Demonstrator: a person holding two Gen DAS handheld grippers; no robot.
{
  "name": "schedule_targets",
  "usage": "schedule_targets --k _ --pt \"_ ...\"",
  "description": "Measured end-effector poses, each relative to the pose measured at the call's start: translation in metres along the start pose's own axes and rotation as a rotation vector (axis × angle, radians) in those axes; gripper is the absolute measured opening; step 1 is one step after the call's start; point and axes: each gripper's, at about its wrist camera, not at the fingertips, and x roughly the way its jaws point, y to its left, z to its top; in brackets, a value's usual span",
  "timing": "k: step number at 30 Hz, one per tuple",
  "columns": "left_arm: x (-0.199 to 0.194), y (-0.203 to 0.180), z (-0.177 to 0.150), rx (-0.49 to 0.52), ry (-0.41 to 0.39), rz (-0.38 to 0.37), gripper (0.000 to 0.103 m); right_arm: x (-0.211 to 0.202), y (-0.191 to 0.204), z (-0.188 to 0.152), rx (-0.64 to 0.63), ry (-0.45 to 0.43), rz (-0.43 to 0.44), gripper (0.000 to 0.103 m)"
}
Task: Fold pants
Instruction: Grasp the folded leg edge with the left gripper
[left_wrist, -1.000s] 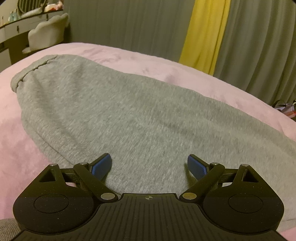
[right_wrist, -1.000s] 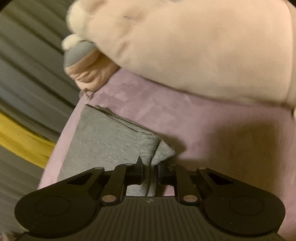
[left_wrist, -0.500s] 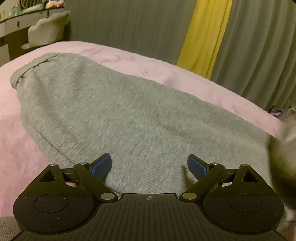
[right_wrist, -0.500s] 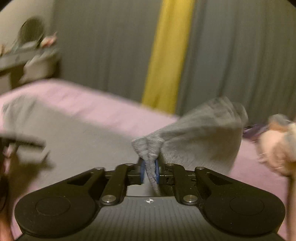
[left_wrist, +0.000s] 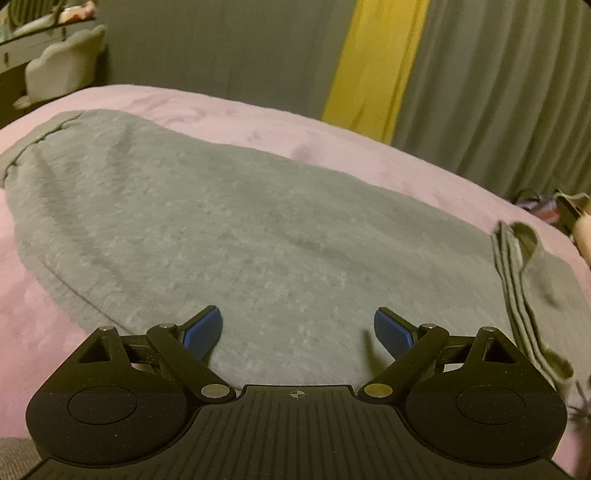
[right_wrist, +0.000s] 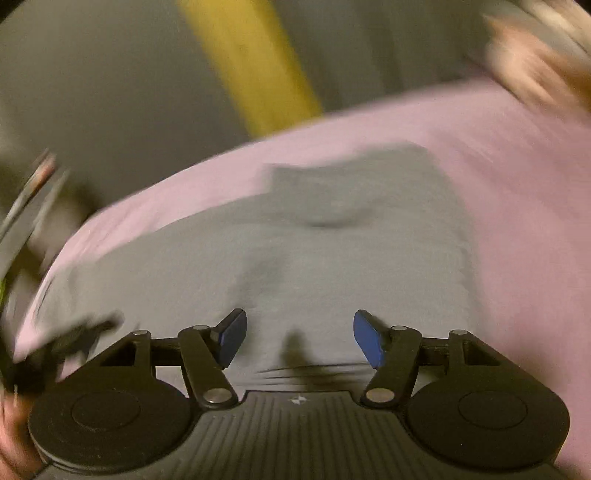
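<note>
Grey pants (left_wrist: 240, 229) lie flat on a pink bed cover (left_wrist: 258, 129). In the left wrist view a folded-over end (left_wrist: 517, 266) with stacked edges rests on the right part of the cloth. My left gripper (left_wrist: 297, 330) hovers just above the grey cloth, open, with nothing between its blue pads. In the blurred right wrist view the pants (right_wrist: 332, 258) spread below my right gripper (right_wrist: 299, 338), whose jaws are opening. Only flat cloth lies under the gap, and the pads do not press on it.
Grey curtains (left_wrist: 498, 92) with a yellow strip (left_wrist: 369, 62) hang behind the bed. A pale chair (left_wrist: 62, 70) and a dresser stand at the far left. A black shape (right_wrist: 33, 354), blurred, shows at the left edge of the right wrist view.
My right gripper carried the pinched end of the pants across, over the rest of the cloth, then let it go as its jaws parted. The left gripper stayed put, open.
</note>
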Motion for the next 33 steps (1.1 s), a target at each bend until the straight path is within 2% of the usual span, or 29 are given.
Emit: schedule_targets --k 1,2,4,5,7,8,10,13,16,17,18,20,23,26,27,28,29,31,33 --pt "-0.002 -0.002 0.000 0.005 0.006 -0.019 0.093 0.005 -0.010 0.002 0.073 0.041 -0.055 0.052" --pt "-0.005 -0.004 0.001 0.008 0.008 -0.044 0.093 0.007 -0.017 0.003 0.133 0.059 -0.072 0.047" --pt "-0.009 -0.011 0.006 0.018 0.017 -0.101 0.093 0.003 -0.016 0.005 0.153 0.044 -0.065 0.047" --pt "-0.010 -0.017 0.009 0.013 0.027 -0.134 0.093 0.001 -0.011 0.006 0.122 0.030 -0.100 0.047" --pt "-0.009 -0.029 0.015 -0.013 0.063 -0.217 0.093 -0.003 -0.005 0.007 0.051 0.008 -0.160 0.051" --pt "-0.007 -0.036 0.018 -0.027 0.083 -0.262 0.093 -0.006 -0.004 0.007 0.032 0.000 -0.158 0.054" --pt "0.002 -0.055 0.024 -0.034 0.134 -0.346 0.092 -0.013 -0.009 0.008 0.021 -0.025 -0.136 0.072" --pt "0.023 -0.087 0.033 -0.036 0.223 -0.444 0.090 -0.031 -0.019 0.007 -0.036 -0.105 -0.109 0.080" --pt "0.053 -0.115 0.038 -0.059 0.329 -0.500 0.084 -0.039 -0.036 0.004 0.029 -0.140 -0.009 0.083" --pt "0.062 -0.123 0.038 -0.063 0.364 -0.513 0.081 -0.038 -0.042 0.003 0.060 -0.151 0.010 0.083" --pt "0.072 -0.129 0.038 -0.068 0.400 -0.517 0.073 -0.036 -0.046 0.004 0.085 -0.157 0.015 0.082" --pt "0.088 -0.142 0.036 -0.070 0.447 -0.515 0.070 -0.032 -0.053 0.004 0.128 -0.155 0.035 0.082" --pt "0.102 -0.151 0.033 -0.089 0.437 -0.496 0.070 -0.024 -0.057 0.006 0.143 -0.142 0.050 0.082" --pt "0.111 -0.154 0.033 -0.178 0.443 -0.511 0.070 -0.020 -0.056 0.005 0.130 -0.130 0.055 0.083" --pt "0.113 -0.154 0.033 -0.204 0.450 -0.524 0.066 -0.019 -0.056 0.005 0.130 -0.131 0.064 0.083" --pt "0.116 -0.154 0.032 -0.223 0.456 -0.524 0.055 -0.019 -0.057 0.005 0.136 -0.135 0.074 0.083" --pt "0.119 -0.154 0.032 -0.228 0.457 -0.512 0.049 -0.019 -0.059 0.005 0.145 -0.138 0.080 0.083" --pt "0.120 -0.156 0.030 -0.204 0.453 -0.487 0.024 -0.019 -0.063 0.005 0.165 -0.141 0.097 0.084" --pt "0.118 -0.158 0.030 -0.185 0.441 -0.485 0.018 -0.020 -0.066 0.004 0.182 -0.146 0.111 0.084"
